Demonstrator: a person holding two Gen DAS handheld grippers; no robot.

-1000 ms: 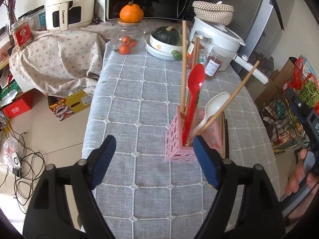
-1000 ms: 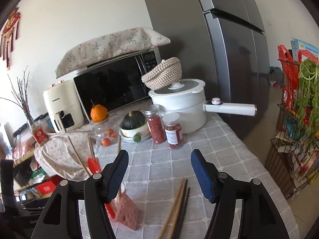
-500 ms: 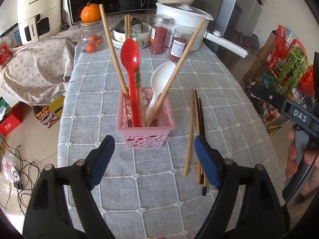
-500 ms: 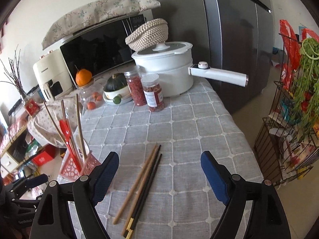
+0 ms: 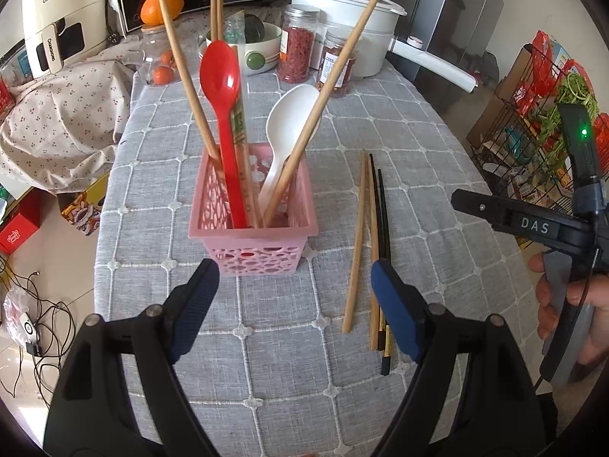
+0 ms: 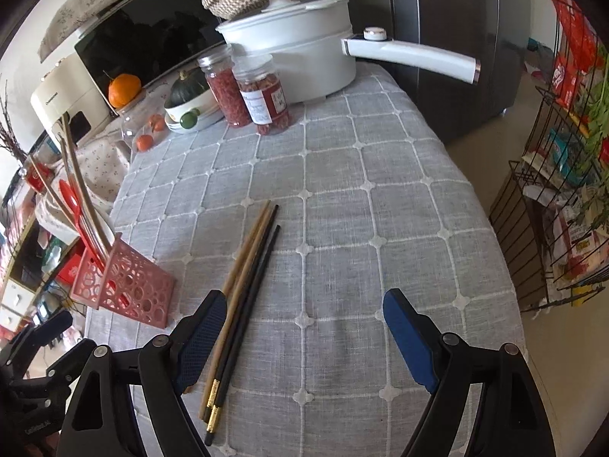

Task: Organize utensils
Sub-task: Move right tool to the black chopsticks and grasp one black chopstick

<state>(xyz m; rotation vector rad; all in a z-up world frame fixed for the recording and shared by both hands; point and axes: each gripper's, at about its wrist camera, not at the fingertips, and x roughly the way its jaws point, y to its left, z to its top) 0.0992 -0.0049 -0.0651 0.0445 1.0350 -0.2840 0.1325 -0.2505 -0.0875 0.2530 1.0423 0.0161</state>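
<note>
A pink perforated basket [image 5: 254, 221] stands on the grey checked tablecloth [image 5: 418, 175]. It holds a red spoon [image 5: 222, 87], a white spoon [image 5: 291, 114] and several wooden chopsticks. To its right lie loose wooden chopsticks [image 5: 356, 243] and black chopsticks [image 5: 382, 228], side by side; they also show in the right wrist view [image 6: 243, 278]. My left gripper [image 5: 295, 297] is open and empty, just in front of the basket. My right gripper [image 6: 304, 327] is open and empty, low over the cloth, its left finger beside the loose chopsticks. The basket shows at left there [image 6: 125, 285].
At the table's far end stand a white pot [image 6: 300, 49] with a long handle, two jars of red contents [image 6: 247, 91], a bowl with a squash [image 6: 190, 103] and a jar of small oranges [image 5: 160, 64]. A wire rack [image 6: 559, 209] stands right of the table.
Both grippers have tilted down and moved closer to the table. The left view has swung to centre the basket; the right gripper has dropped beside the loose chopsticks.
</note>
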